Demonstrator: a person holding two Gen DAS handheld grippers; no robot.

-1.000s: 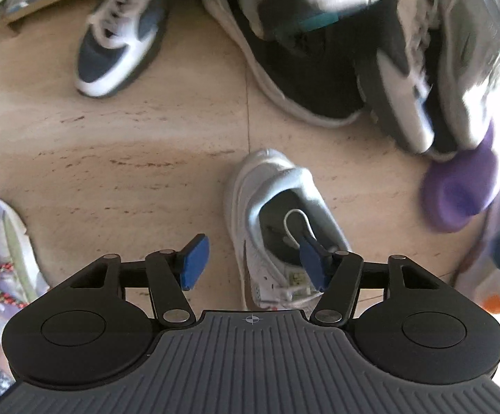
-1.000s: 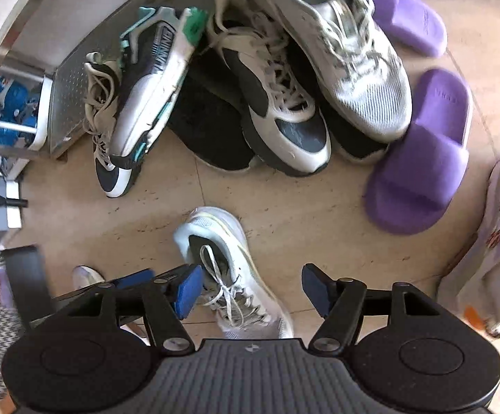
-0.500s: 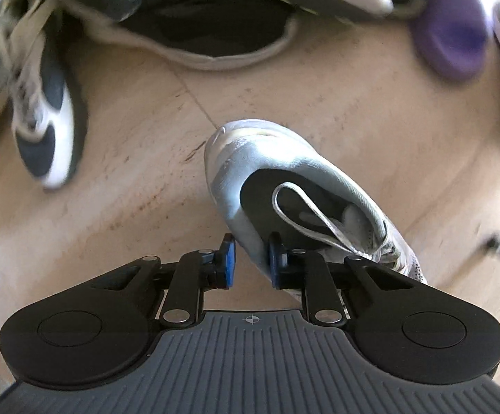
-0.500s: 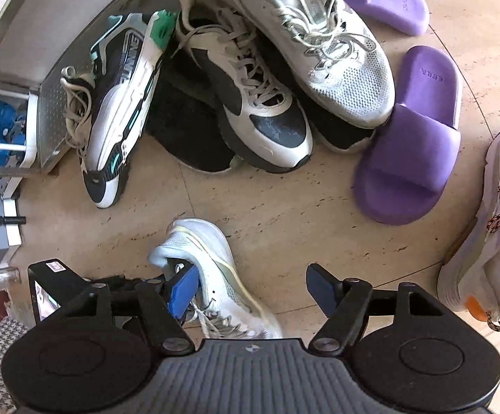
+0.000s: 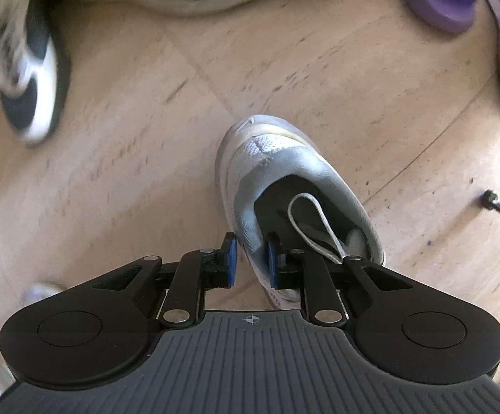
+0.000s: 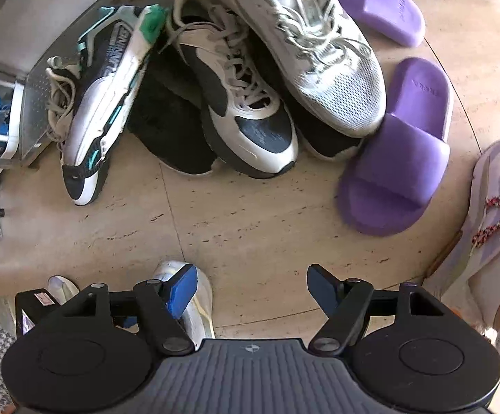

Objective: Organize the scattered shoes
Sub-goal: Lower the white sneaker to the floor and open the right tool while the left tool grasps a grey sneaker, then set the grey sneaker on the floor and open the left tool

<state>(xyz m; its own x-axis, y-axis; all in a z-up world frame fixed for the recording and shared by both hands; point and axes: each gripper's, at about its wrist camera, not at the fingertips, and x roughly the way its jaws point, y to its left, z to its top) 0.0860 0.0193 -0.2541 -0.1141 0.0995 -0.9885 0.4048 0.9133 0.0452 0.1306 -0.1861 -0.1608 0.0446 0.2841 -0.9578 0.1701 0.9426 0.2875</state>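
While its blue pads are clamping the collar of the white mesh sneaker (image 5: 284, 179), the left gripper (image 5: 251, 262) is pointing down; the right gripper (image 6: 251, 288) is hanging apart, seemingly empty, that sneaker beside its left jaw.

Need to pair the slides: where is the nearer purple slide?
Right wrist view, right of centre: the nearer purple slide lies on the floor against the grey mesh sneaker.

Sneaker (image 6: 243, 100) atop shoe pile, slide (image 6: 398, 158) right.
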